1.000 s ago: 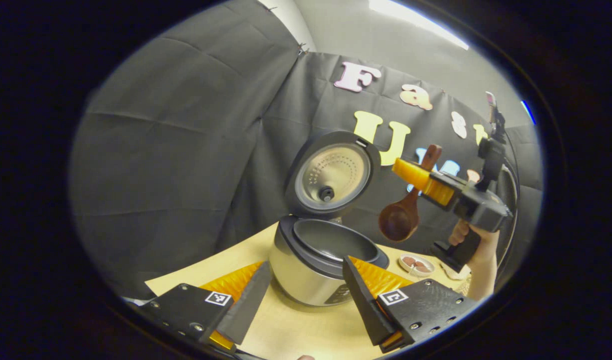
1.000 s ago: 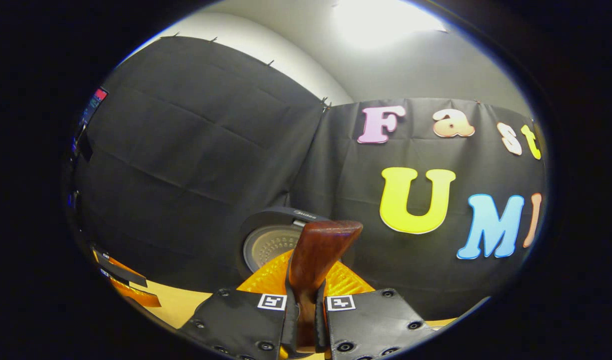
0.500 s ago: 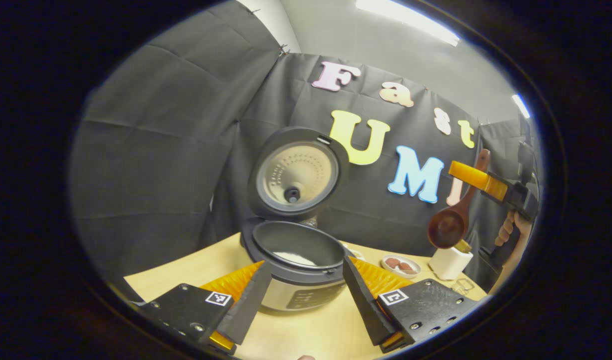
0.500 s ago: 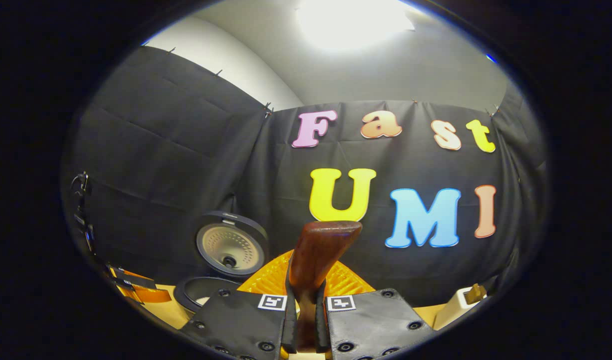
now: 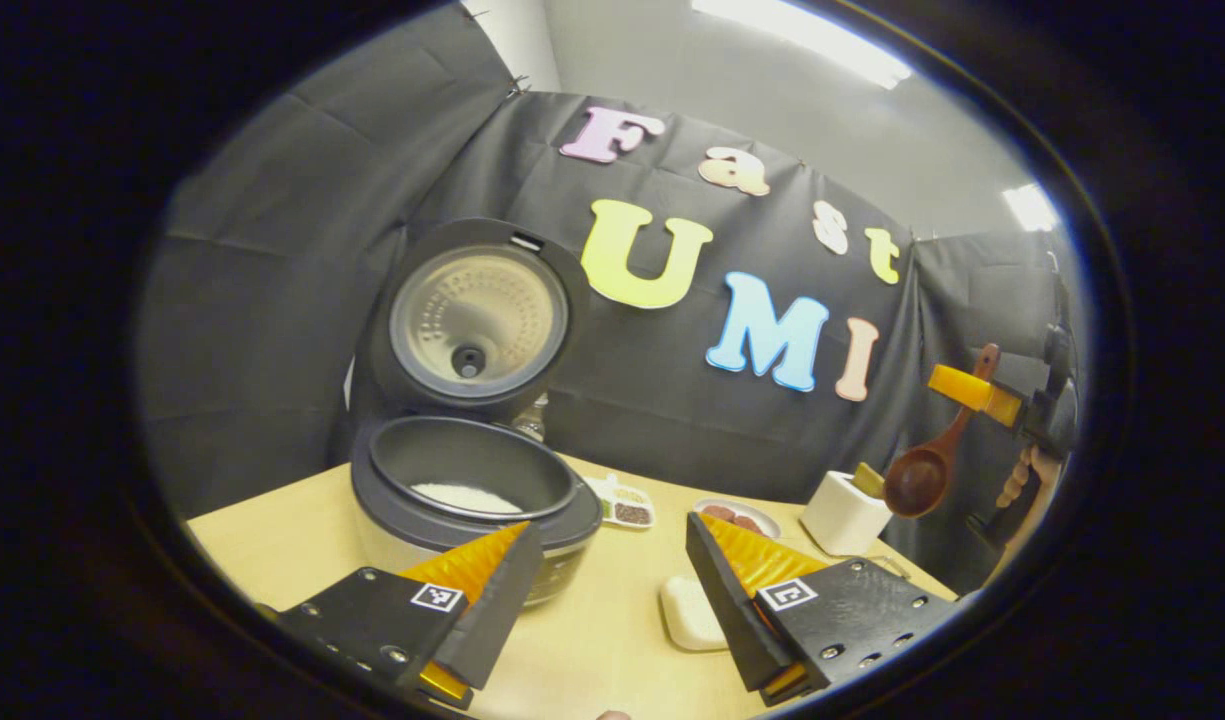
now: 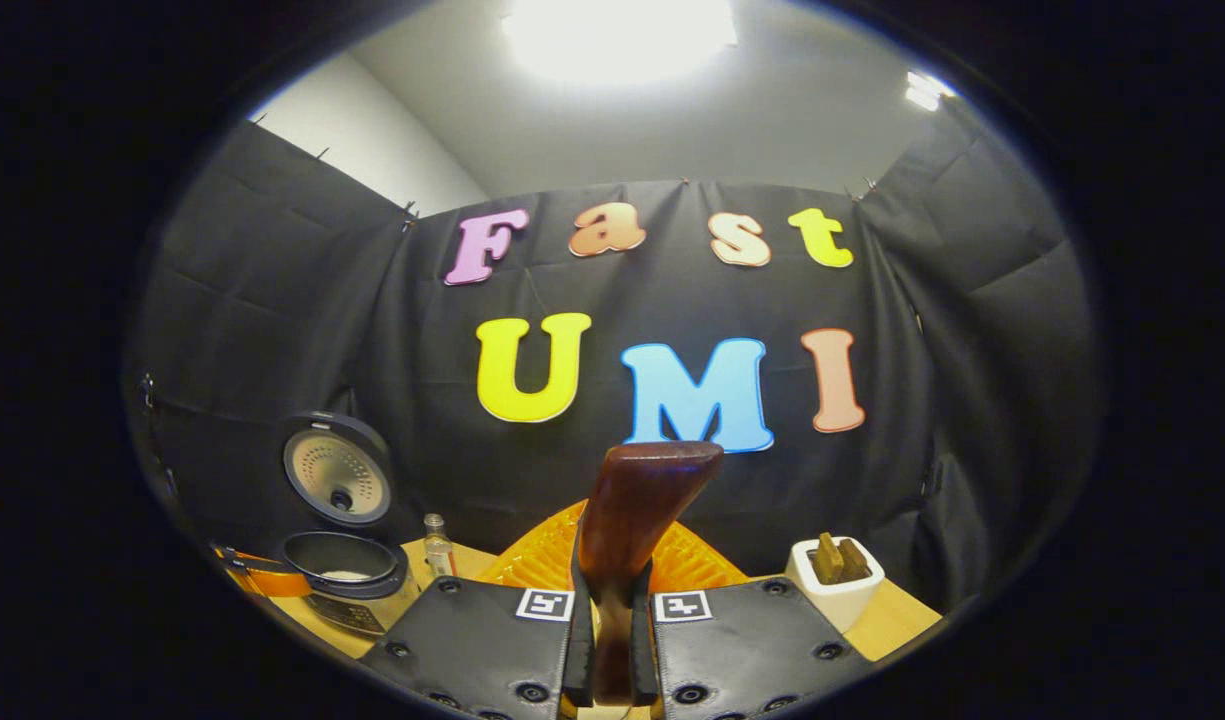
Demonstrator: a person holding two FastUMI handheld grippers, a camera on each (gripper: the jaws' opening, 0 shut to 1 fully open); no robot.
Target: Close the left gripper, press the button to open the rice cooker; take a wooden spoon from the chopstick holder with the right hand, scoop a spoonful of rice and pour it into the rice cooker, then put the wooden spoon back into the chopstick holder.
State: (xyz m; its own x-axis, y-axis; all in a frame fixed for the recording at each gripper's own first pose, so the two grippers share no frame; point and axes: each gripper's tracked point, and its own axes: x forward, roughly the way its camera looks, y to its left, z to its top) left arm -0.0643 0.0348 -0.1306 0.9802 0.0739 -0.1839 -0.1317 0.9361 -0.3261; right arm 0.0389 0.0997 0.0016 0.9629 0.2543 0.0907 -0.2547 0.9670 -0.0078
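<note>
Above the chopstick holder (image 5: 844,513), right hand-held gripper (image 6: 612,640) (clamped) grips wooden spoon (image 6: 632,520).

We can read no text, brand or number on any object here. The left tool (image 5: 604,590) carries a small square black-and-white marker on each finger plate, a coded pattern and not lettering. The right tool (image 6: 612,625) bears the same kind of marker on each of its two plates. The front panel of the rice cooker (image 5: 472,490) shows faint marks, too small and blurred for us to make out. The white chopstick holder (image 6: 834,582) shows us no print.
</note>
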